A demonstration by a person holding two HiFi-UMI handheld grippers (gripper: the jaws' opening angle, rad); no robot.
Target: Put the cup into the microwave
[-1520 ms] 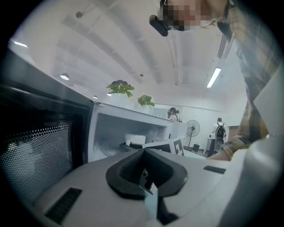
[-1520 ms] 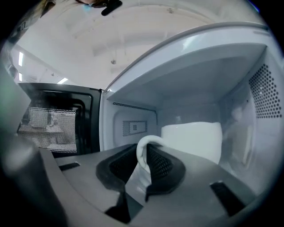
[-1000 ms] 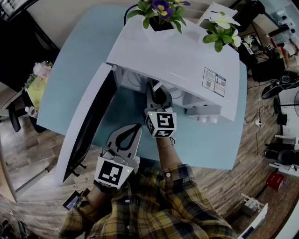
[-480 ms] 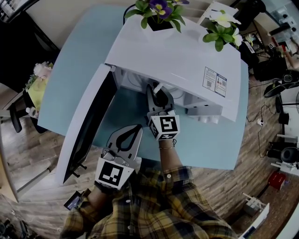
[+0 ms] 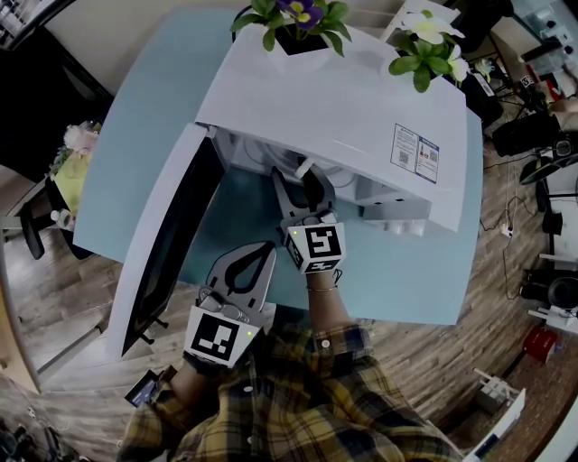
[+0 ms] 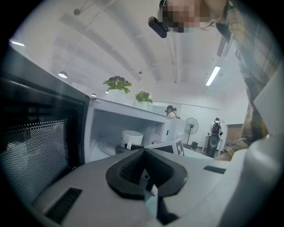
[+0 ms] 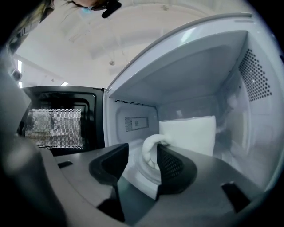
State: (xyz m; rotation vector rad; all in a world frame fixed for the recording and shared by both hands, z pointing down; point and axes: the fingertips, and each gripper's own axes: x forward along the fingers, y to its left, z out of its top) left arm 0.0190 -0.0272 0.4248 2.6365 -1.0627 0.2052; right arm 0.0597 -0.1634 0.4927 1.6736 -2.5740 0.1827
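Your right gripper (image 7: pixel 142 159) has just been opening; its jaws stand wide, with the handle (image 7: pixel 150 146) of the cup (image 7: pixel 191 133) loose between them. The cup sits inside the microwave (image 5: pixel 334 99), so the placing looks done. Your left gripper (image 6: pixel 143 151) is closed on nothing, near the open door (image 5: pixel 163 244). The microwave stands at the far side of the pale blue table (image 5: pixel 135 126) with potted plants (image 5: pixel 298 18) on top, and wood floor (image 5: pixel 63 298) lies around.

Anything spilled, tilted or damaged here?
Nothing stands out. The cup stands upright inside the microwave, no spill visible; the right gripper has just been opening its jaws, the cup's handle between them.
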